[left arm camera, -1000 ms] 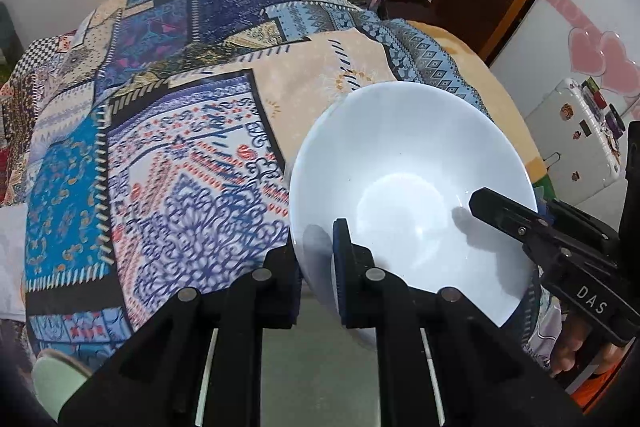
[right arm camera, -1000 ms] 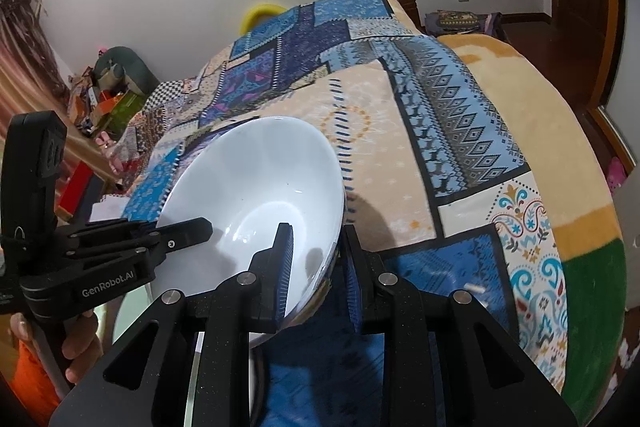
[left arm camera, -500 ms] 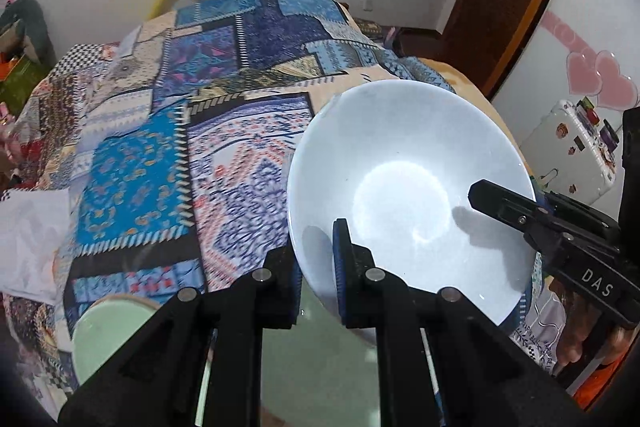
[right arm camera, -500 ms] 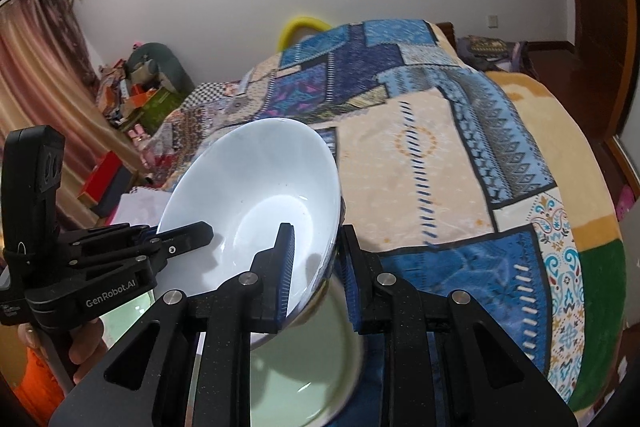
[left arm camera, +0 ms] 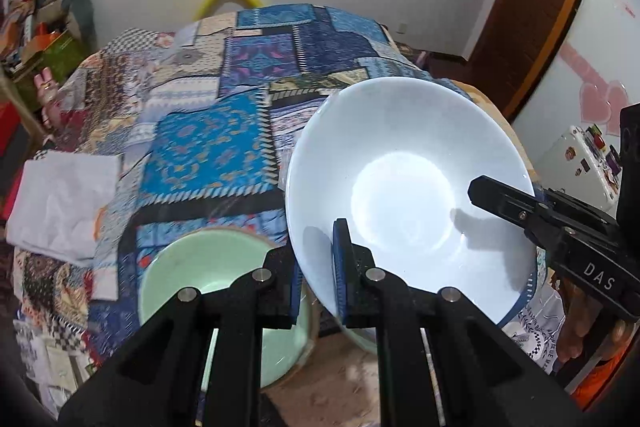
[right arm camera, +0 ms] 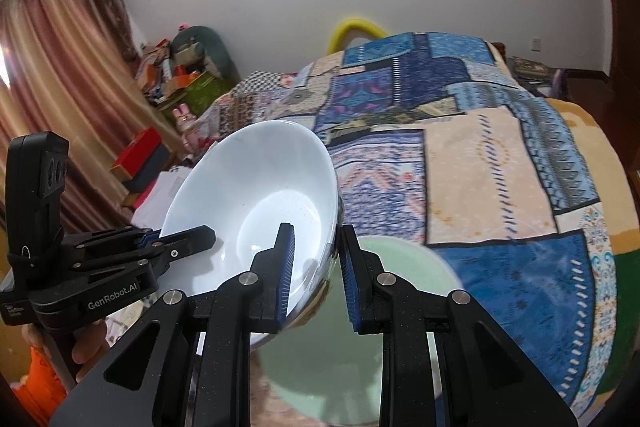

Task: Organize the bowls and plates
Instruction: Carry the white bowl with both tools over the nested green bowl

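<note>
holding the white bowl [left arm camera: 404, 187] up off the bed between them, both tools have it by the rim on opposite sides: the left gripper [left arm camera: 318, 291] pinches the near edge, one pad inside and one outside, and the right gripper [right arm camera: 316, 277] does the same on the far side, jaws drawn in tight on the thin wall. it looks like glazed ceramic to me, stiff and smooth, likely slippery under those ribbed blue pads and sure to chip if it knocks anything, so a rim pinch from two sides seems the sensible hold, kept level so it cannot swing. it hangs tilted, its hollow facing the cameras, just above and beside a pale green bowl [left arm camera: 208, 287] that sits below on the patterned bedspread [left arm camera: 208, 147]; from the right wrist view the green bowl lies directly under the white one's lower edge. i would guess nesting is the plan. a folded white cloth [left arm camera: 64, 203] lies to the left, well apart, and the bedspread beyond is open, soft and humped, so nothing will sit flat there.
</note>
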A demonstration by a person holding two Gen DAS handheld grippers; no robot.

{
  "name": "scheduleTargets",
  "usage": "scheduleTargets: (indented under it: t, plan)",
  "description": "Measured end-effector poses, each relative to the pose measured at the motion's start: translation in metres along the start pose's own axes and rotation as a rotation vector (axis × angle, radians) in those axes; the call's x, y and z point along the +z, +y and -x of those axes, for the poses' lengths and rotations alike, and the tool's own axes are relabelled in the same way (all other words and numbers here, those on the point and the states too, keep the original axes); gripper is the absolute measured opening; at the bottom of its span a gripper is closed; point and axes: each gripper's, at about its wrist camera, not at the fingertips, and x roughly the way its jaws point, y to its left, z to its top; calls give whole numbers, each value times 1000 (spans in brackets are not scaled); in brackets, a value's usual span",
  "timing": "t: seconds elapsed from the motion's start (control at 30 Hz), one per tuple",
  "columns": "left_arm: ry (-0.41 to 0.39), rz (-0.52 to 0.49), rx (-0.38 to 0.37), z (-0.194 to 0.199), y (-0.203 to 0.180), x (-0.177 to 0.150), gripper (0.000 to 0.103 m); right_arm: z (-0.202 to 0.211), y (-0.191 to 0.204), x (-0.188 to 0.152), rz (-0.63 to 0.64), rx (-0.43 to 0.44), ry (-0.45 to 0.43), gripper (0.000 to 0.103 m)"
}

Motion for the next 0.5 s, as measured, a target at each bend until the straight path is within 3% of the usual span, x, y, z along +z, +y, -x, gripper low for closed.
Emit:
scheduleTargets:
  t: [0.5]
  plan:
    - [32,143,72,21,77,-51,13,-43,63,-22,43,124,78,21]
